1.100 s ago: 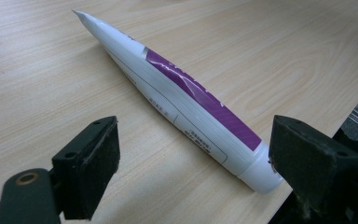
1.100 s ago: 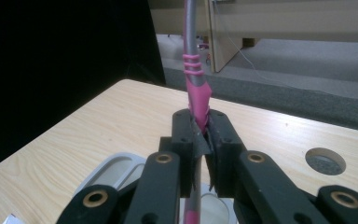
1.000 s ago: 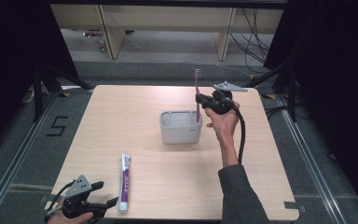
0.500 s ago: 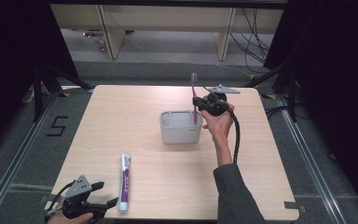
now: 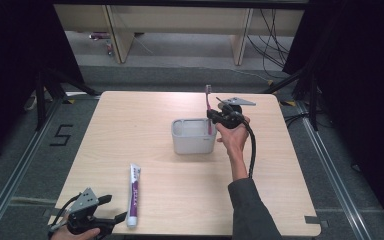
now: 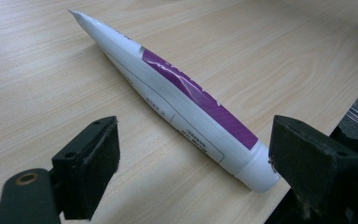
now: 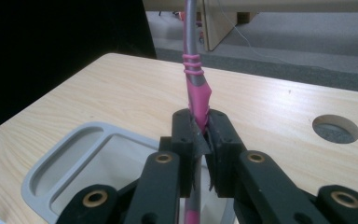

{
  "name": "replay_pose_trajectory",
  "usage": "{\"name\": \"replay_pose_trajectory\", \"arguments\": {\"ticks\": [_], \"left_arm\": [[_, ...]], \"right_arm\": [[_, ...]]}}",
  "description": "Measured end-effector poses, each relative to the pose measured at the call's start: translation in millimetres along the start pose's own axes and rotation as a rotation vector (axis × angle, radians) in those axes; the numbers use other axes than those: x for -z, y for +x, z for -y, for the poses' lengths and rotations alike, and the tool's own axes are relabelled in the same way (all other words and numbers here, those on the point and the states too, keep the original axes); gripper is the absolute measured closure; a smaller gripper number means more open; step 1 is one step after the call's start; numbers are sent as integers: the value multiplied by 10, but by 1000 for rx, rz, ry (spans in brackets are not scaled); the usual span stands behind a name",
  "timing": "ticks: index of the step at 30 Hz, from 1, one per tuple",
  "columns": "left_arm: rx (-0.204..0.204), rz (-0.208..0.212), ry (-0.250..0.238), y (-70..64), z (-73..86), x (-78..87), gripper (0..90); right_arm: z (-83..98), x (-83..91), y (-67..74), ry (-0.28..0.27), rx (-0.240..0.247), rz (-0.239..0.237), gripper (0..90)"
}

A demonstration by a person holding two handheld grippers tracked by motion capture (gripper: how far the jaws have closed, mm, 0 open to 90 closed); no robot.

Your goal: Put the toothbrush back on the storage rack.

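Right gripper [image 5: 215, 116]: jaws clamped on the pink toothbrush [image 5: 209, 102], held upright over the right end of the grey holder [image 5: 192, 142], mid-tabletop.
Left gripper [image 5: 114, 221]: jaws wide apart, gripping nothing, at the near left corner.
Toothpaste tube [image 5: 135, 193]: flat near the front edge, cap between those jaws.

The toothbrush [image 7: 196, 88] was pink and grey, with thin pink rings round its grey neck. The tube [image 6: 186, 98] was white with a purple band and small dark print. The holder [image 5: 192, 136] was pale grey. The table [image 5: 145, 115] showed light wood grain. The tongs [image 7: 200, 140] were black with brass-coloured rivets.
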State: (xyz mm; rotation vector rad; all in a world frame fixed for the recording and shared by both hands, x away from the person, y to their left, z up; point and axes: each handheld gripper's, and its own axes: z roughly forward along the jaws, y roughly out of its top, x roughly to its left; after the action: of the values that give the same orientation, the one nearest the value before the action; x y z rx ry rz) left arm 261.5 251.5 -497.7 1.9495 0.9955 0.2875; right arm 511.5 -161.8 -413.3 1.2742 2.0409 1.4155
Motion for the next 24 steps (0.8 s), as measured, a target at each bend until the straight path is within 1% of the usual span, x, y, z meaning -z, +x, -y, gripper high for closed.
{"name": "replay_pose_trajectory", "arguments": {"ticks": [1,2,3,4,6,7,8,9,11,12,13,14,15,16,17,18,19,20,22,23,24], "left_arm": [[-4,1,9,5,-4,4,160],[7,2,-7,-6,0,-6,161],[9,6,-12,-9,4,-10,161],[8,11,-4,-6,3,-8,161],[3,6,2,0,-2,-3,161],[5,8,-4,-2,1,-7,161],[8,3,-9,-9,2,-7,161],[9,3,-12,-10,4,-9,161],[4,6,0,-1,-1,-5,161],[3,7,3,-1,-3,-3,161],[9,10,-5,-7,2,-9,161],[7,12,-4,-8,2,-8,161],[7,4,-11,-11,3,-9,161],[2,2,-9,-5,1,-6,161],[1,6,4,0,-4,1,161],[3,8,-4,0,1,-5,160],[-8,-3,8,5,1,3,161],[6,6,-8,-5,4,-7,161],[1,0,6,-3,-5,3,161],[8,3,-10,-8,1,-8,161],[9,5,-9,-11,2,-8,161]], "right_arm": [[14,0,19,-2,-26,11,824],[16,-5,-6,-2,1,2,824],[25,-9,-4,0,-1,-3,824],[36,-12,7,2,-13,3,824],[48,-18,-2,6,5,14,823],[55,-19,-8,4,8,6,824],[61,-27,-6,8,2,8,823],[67,-27,5,15,-13,11,823],[79,-34,4,9,2,13,823],[81,-34,-2,12,7,1,823],[84,-27,0,14,6,4,823],[89,-29,2,16,4,4,823],[98,-34,12,16,-8,4,823],[106,-43,0,16,2,2,823],[112,-42,1,20,-2,8,823],[116,-47,-6,21,11,9,823],[121,-46,-10,22,16,7,823],[126,-50,-8,24,17,11,823],[126,-50,-7,25,17,11,822],[126,-52,-2,27,12,8,821],[126,-53,1,29,13,11,821]]}}
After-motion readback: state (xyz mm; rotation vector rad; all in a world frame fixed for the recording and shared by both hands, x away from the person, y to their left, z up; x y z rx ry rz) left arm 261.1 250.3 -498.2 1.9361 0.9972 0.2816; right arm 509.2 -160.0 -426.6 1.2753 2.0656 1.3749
